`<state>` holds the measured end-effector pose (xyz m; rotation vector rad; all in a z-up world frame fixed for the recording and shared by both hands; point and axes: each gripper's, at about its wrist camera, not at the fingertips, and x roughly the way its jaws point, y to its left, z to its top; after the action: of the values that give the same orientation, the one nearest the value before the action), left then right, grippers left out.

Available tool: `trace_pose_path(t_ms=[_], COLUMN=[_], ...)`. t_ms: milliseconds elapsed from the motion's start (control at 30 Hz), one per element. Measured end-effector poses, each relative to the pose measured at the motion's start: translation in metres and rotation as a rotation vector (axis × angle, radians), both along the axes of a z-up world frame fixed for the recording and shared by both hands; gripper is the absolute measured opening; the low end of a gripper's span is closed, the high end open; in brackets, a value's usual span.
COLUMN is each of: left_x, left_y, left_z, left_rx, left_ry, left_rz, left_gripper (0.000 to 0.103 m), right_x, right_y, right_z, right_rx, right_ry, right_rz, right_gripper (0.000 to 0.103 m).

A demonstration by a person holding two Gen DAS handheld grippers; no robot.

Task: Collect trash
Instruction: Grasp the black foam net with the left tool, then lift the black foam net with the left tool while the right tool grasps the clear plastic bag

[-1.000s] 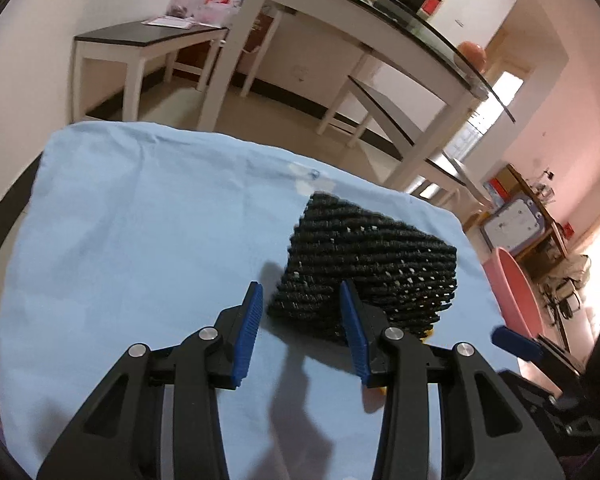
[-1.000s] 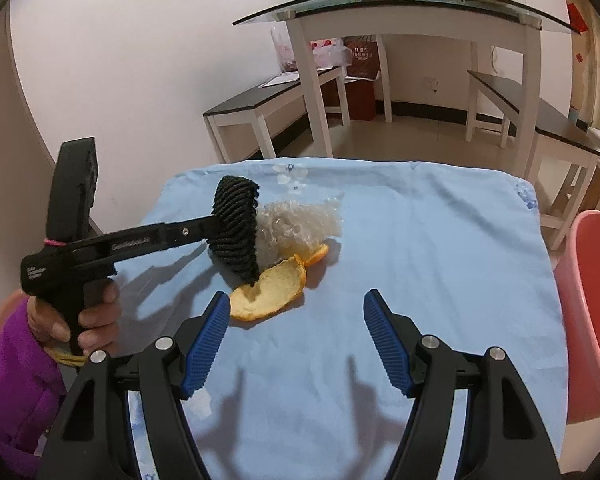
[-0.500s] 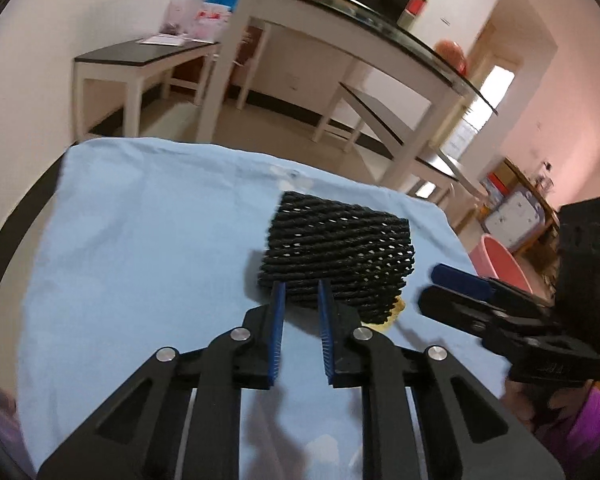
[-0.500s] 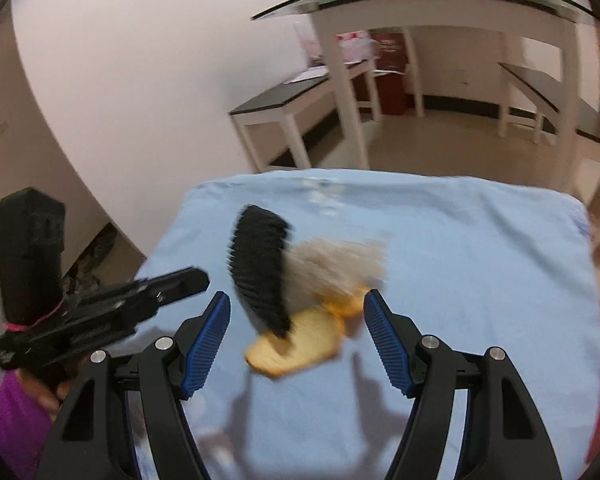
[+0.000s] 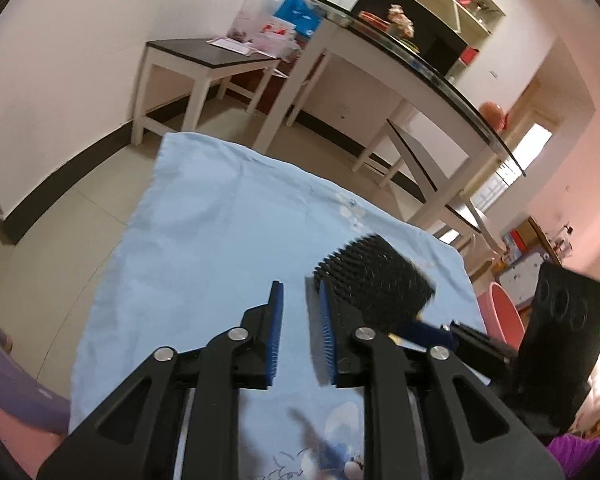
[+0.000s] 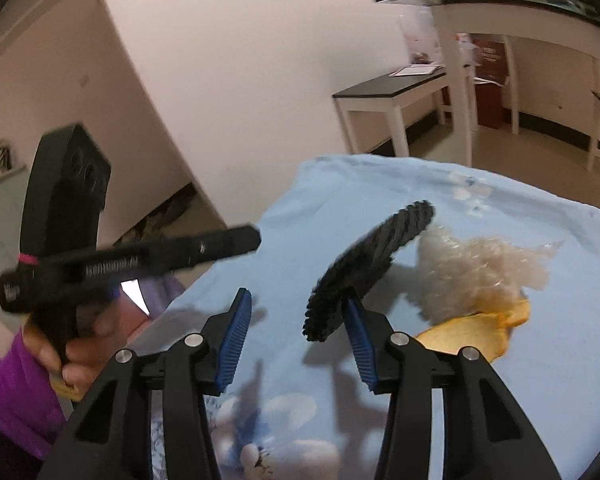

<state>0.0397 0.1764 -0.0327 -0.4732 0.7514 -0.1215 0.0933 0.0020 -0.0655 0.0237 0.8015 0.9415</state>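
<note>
A black foam net sleeve [image 6: 370, 268] stands tilted on the light blue cloth [image 6: 540, 360], just past my right gripper's right fingertip. It also shows in the left wrist view [image 5: 374, 280], blurred, beside my left gripper's right finger. A crumpled clear plastic wrapper [image 6: 476, 268] and orange peel [image 6: 472, 332] lie right of it. My left gripper [image 5: 298, 320] has a narrow gap between its jaws and holds nothing. My right gripper [image 6: 298, 320] is open and empty.
A pink basin [image 5: 504, 312] stands on the floor past the cloth's right edge. A glass-topped white table [image 5: 400, 76] and dark-topped benches [image 5: 208, 60] stand behind. A purple stool [image 5: 16, 392] is at the lower left.
My left gripper was shut on the net sleeve's edge; its jaws have parted and it has drawn back to the left. The sleeve now stands free. My right gripper moved closer to it.
</note>
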Motion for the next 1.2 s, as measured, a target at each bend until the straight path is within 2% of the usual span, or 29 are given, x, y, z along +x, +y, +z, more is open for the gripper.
trace_pose_path(t_ms=[33,100,200,300,533,733,900,933,967,1000,1100,1200], left_x=[-0.001,-0.003,-0.005,0.001,0.026,0.039,0.038,0.036,0.035,0.033,0.026,0.017], left_y=[0.001,0.001,-0.005,-0.016,-0.056,-0.079,-0.095,-0.096,-0.094,-0.091,-0.078,-0.064], left_z=[0.001,0.003,0.008,0.008,-0.005,-0.026,-0.039,-0.041,-0.04,-0.04,-0.035,-0.027], left_rx=[-0.004,-0.014,-0.001,0.013,0.111,0.196,0.257,0.265,0.266,0.263,0.237,0.21], left_ry=[0.002,0.002,-0.001,0.022,0.125,0.179,0.183,0.186,0.184,0.185,0.178,0.157], left_rz=[0.004,0.007,-0.008,-0.038,-0.158,-0.213,-0.223,-0.217,-0.207,-0.196,-0.145,-0.095], left_gripper=[0.035,0.038,0.04,0.04,0.041,0.04,0.04,0.038,0.031,0.014,0.008,0.008], right_x=[0.0,0.001,-0.001,-0.015,-0.021,-0.043,-0.043,-0.039,-0.033,-0.028,-0.004,0.015], right_y=[0.001,0.004,0.014,0.019,0.02,-0.023,-0.07,-0.079,-0.087,-0.092,-0.102,-0.102], right_z=[-0.002,-0.007,-0.012,-0.018,-0.024,-0.023,-0.008,-0.003,0.004,0.009,0.021,0.022], right_rx=[-0.008,-0.012,-0.008,-0.038,-0.064,-0.106,-0.093,-0.086,-0.078,-0.071,-0.061,-0.099], right_ry=[0.007,0.039,0.082,0.068,0.091,0.115,0.077,0.059,0.037,0.022,-0.02,-0.068], right_rz=[0.001,0.007,0.03,0.056,0.048,0.032,-0.079,-0.112,-0.151,-0.177,-0.257,-0.285], right_gripper=[0.048,0.048,0.05,0.051,0.053,0.053,0.053,0.053,0.053,0.053,0.054,0.057])
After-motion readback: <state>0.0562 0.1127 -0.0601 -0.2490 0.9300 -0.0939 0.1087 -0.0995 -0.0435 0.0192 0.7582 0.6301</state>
